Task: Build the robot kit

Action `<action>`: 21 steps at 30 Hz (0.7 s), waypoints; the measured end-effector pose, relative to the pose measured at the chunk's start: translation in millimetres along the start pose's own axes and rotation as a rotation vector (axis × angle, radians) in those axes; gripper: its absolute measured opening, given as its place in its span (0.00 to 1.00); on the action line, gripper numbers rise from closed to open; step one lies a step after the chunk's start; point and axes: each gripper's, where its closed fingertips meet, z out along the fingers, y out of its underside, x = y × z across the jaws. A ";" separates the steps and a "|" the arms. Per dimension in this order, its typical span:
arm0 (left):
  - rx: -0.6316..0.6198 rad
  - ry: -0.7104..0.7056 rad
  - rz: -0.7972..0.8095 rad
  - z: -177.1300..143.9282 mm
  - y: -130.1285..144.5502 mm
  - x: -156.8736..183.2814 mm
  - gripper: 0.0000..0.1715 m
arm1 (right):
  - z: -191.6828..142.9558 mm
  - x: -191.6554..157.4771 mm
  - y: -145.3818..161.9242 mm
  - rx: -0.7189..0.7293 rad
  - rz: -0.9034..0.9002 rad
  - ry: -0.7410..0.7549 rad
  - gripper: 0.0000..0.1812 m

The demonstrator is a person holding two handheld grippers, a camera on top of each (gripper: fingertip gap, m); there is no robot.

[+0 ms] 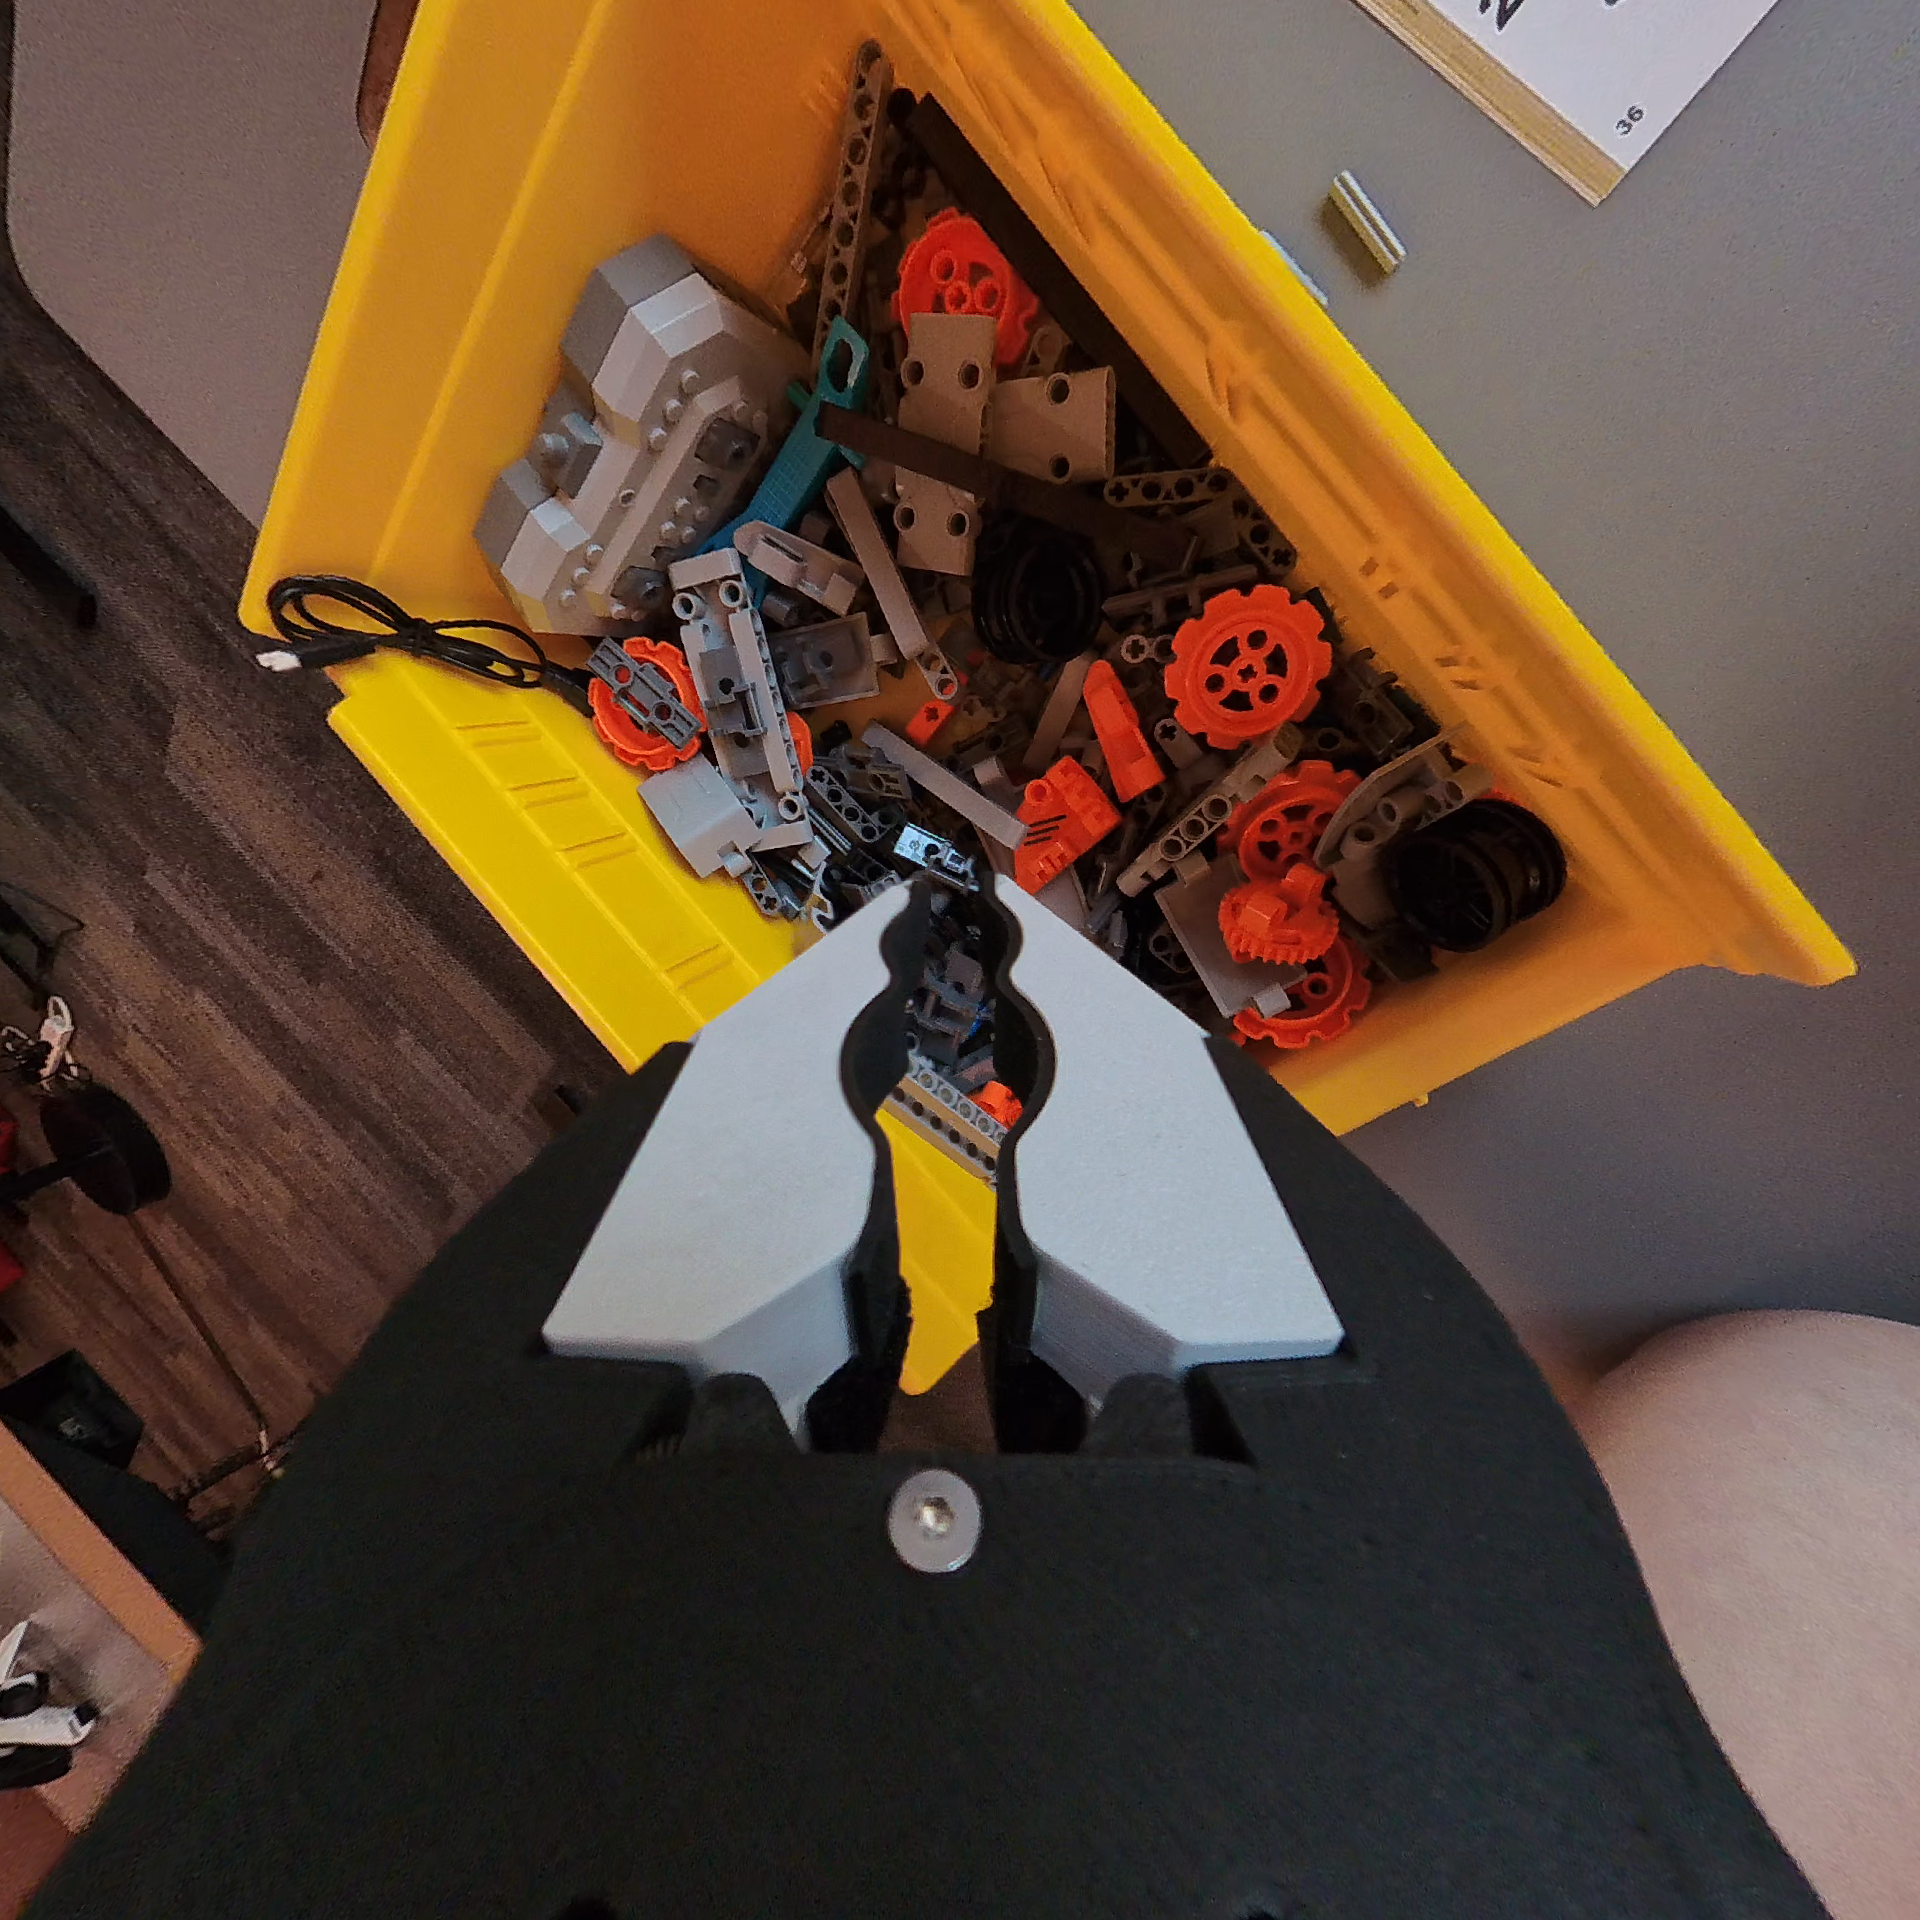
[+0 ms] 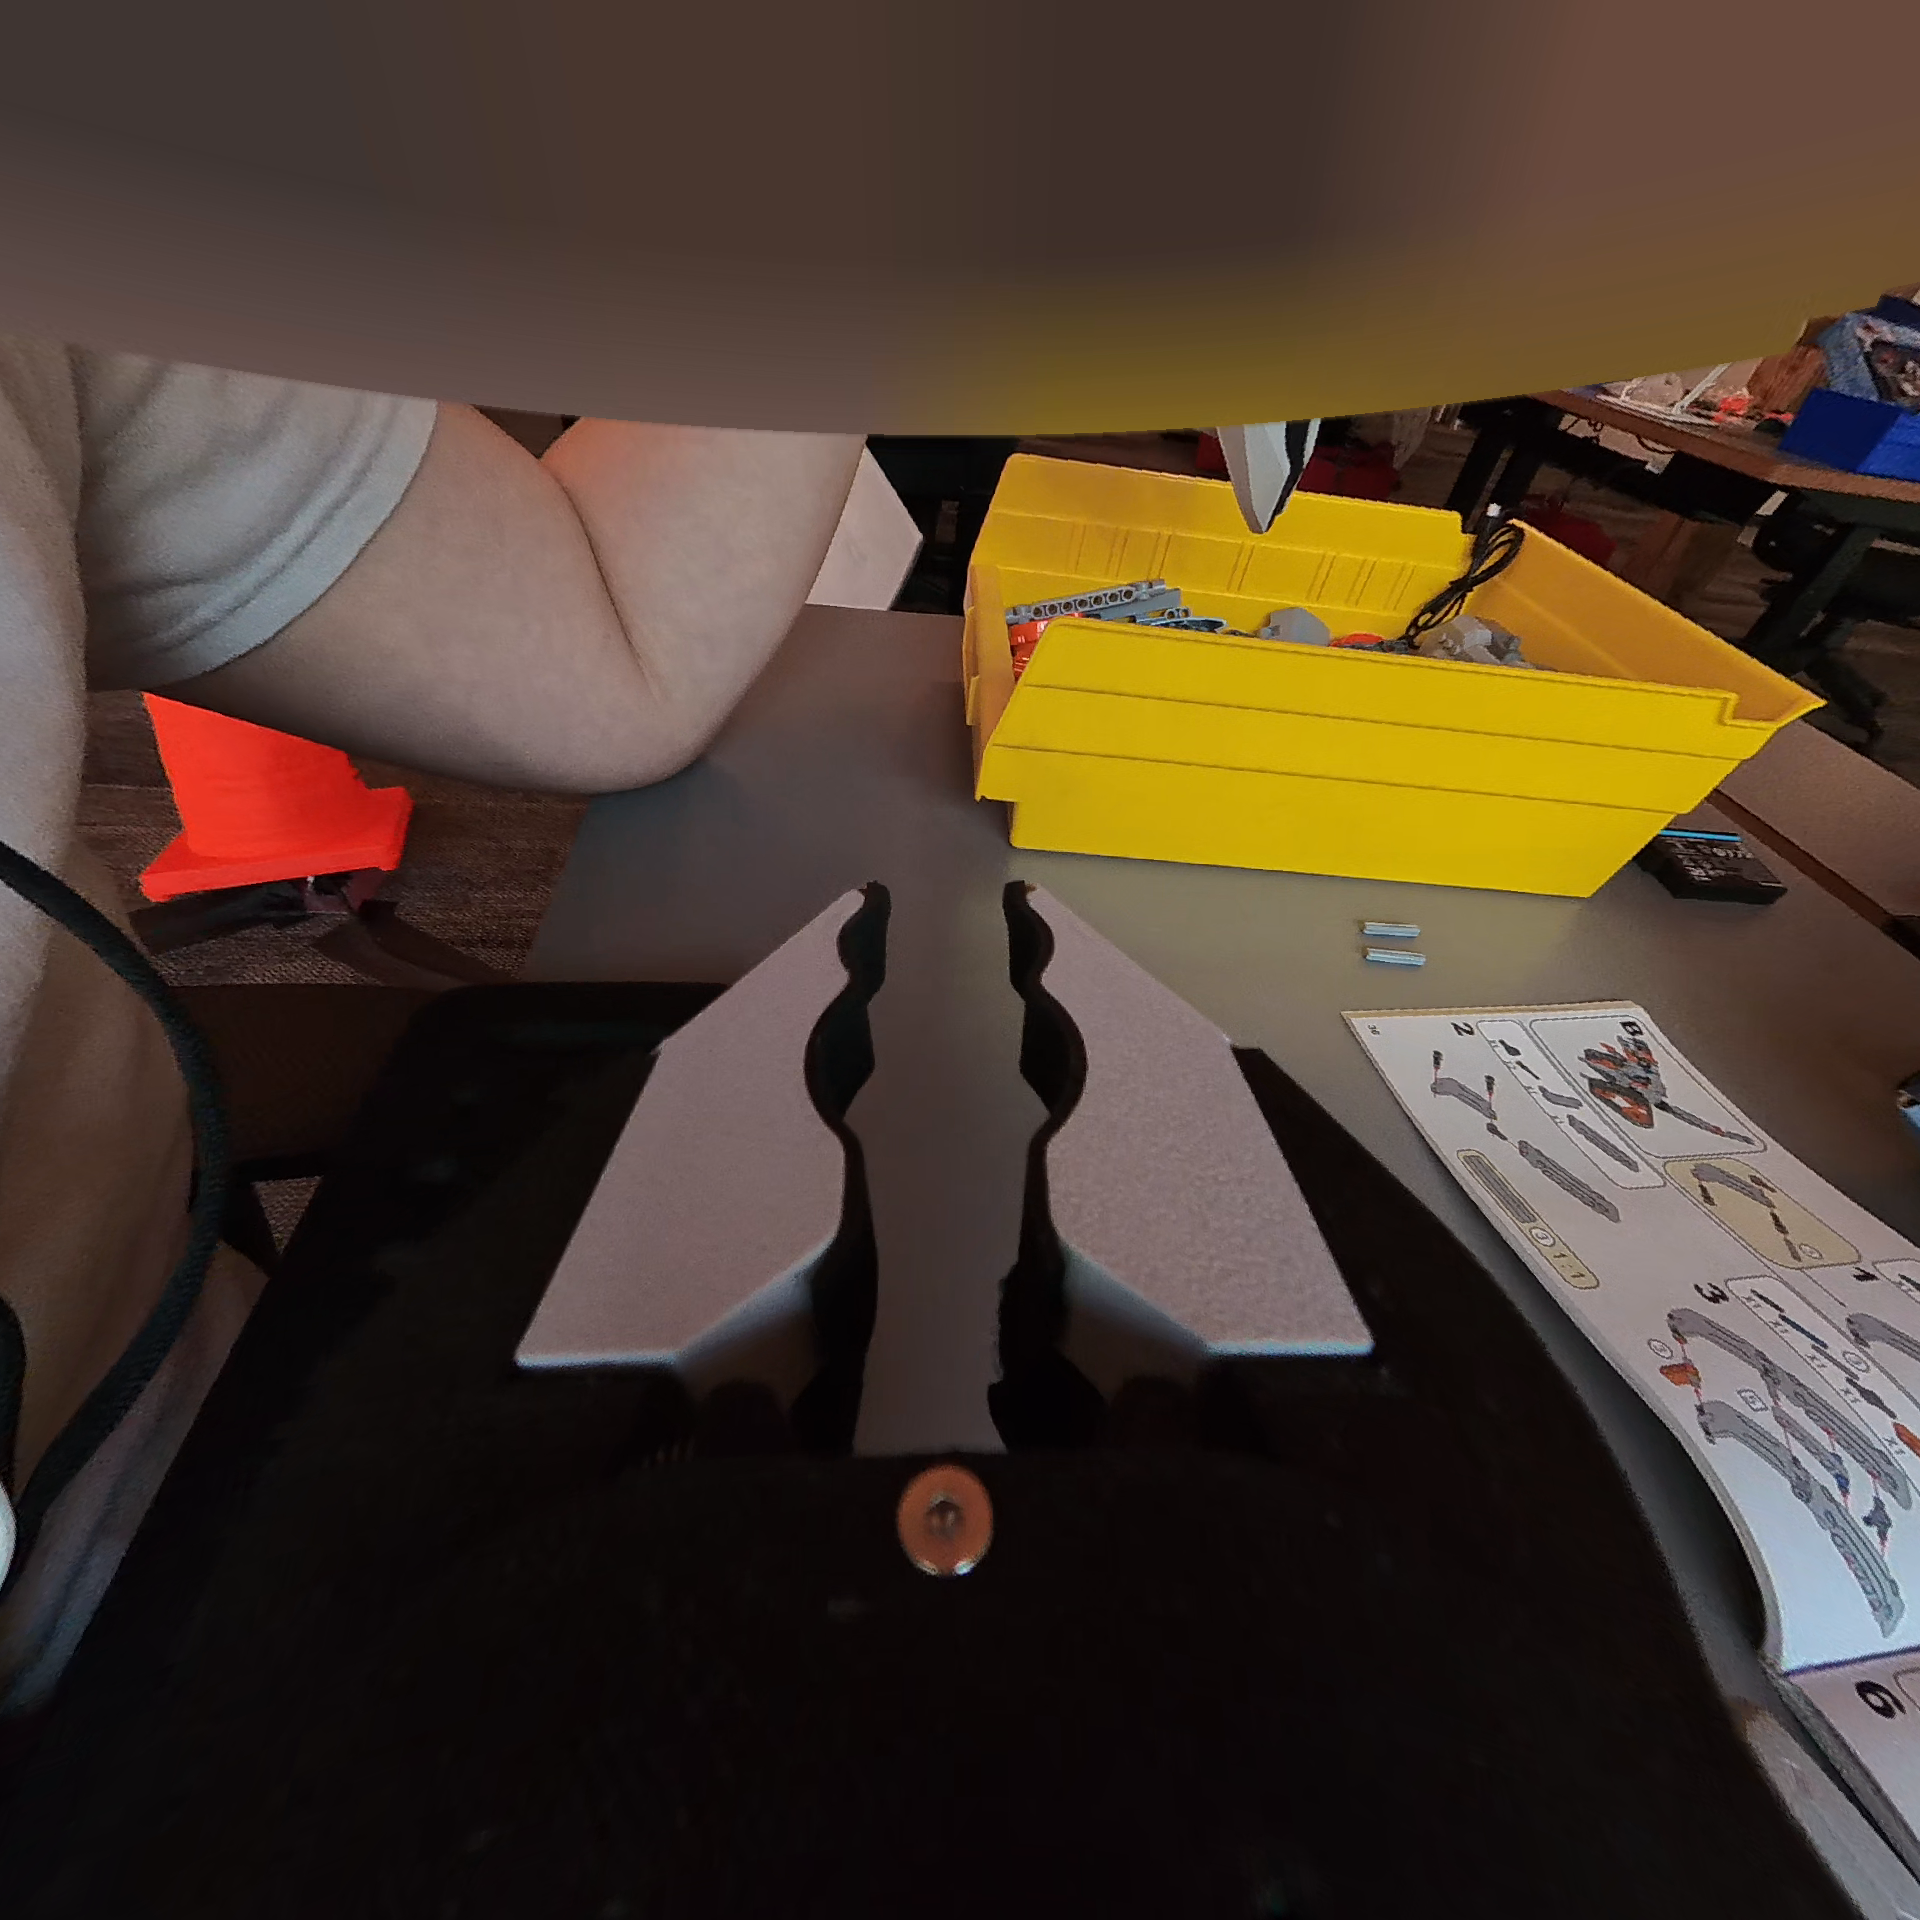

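Observation:
A yellow bin (image 1: 499,790) holds several loose construction-toy parts: orange gear wheels (image 1: 1247,665), a large grey block (image 1: 634,436), a teal piece (image 1: 800,468), a black tyre (image 1: 1481,873) and grey beams. My left gripper (image 1: 961,885) hangs over the bin's near end, jaws a narrow gap apart and empty; its tip shows in the right wrist view (image 2: 1262,488) above the bin (image 2: 1351,790). My right gripper (image 2: 945,894) is open and empty, low over the grey table (image 2: 831,748), short of the bin.
Two short grey pins (image 2: 1392,943) lie on the table between the bin and an open instruction booklet (image 2: 1662,1247). A black cable (image 1: 416,634) hangs over the bin's corner. A person's bare arm (image 2: 520,603) is at the left, an orange cone (image 2: 270,800) on the floor, and a small black box (image 2: 1714,868) lies past the bin. Some 25 cm of space lies between my two pairs of fingers.

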 end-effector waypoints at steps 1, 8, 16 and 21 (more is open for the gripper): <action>0.000 0.010 -0.003 0.3 0.8 1.3 0.04 | 0.1 1.5 1.0 -0.006 -0.005 0.011 0.12; 0.030 0.030 -0.058 2.4 4.4 -5.9 0.05 | 0.0 2.8 3.6 -0.021 0.039 0.009 0.12; 0.208 0.094 -0.204 0.7 -2.0 -26.2 0.10 | 0.5 1.0 3.2 -0.005 0.132 -0.039 0.12; 0.029 0.108 -0.308 35.8 23.9 -36.5 0.14 | 2.5 5.5 8.9 -0.022 0.117 -0.028 0.12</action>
